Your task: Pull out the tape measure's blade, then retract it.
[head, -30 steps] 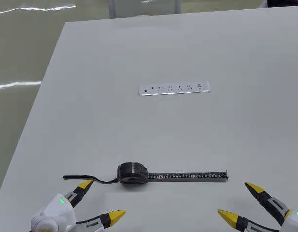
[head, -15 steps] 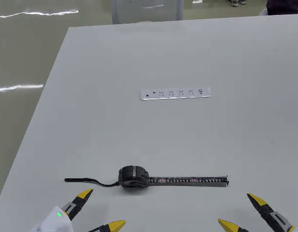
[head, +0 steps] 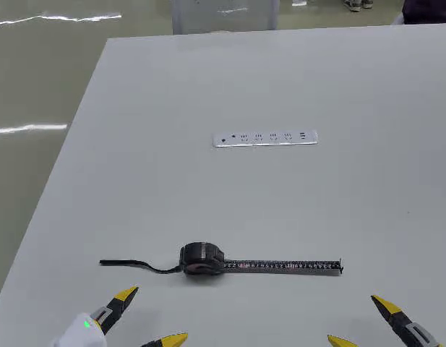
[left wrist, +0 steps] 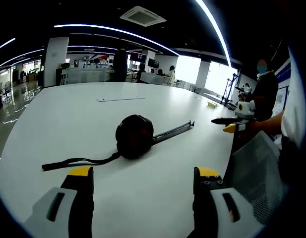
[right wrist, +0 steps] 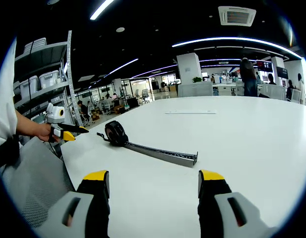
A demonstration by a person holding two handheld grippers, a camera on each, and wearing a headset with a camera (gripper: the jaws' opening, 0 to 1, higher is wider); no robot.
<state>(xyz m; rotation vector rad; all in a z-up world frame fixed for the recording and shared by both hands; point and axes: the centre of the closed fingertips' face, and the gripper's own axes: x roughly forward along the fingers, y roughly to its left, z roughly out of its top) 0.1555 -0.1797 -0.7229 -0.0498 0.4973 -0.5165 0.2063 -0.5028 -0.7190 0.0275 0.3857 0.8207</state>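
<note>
Tape measure lay flat on the table near its front edge. Case sat twd my left, blade run out along the surface twd my right, hook end free. Wrist strap trailed off the case's other side. Nothing held the blade, so I judged the lock was on, else it'd have run back in. Lock itself too small to make out.

L hand-held gripper: jaws spread, nothing between them, short of the case and apart from it. Left gripper view put the case centred ahead of the jaws, lined up, I judged, to pin the body.

R hand-held gripper: likewise released and empty, short of the hook end, which the right gripper view put just ahead between its jaws.

Assessment: pull-out appeared done, retract pending. Power strip lay well apart, mid-table, no bearing on the job. Risk: blade whip on release if the hook end isn't guided.
</note>
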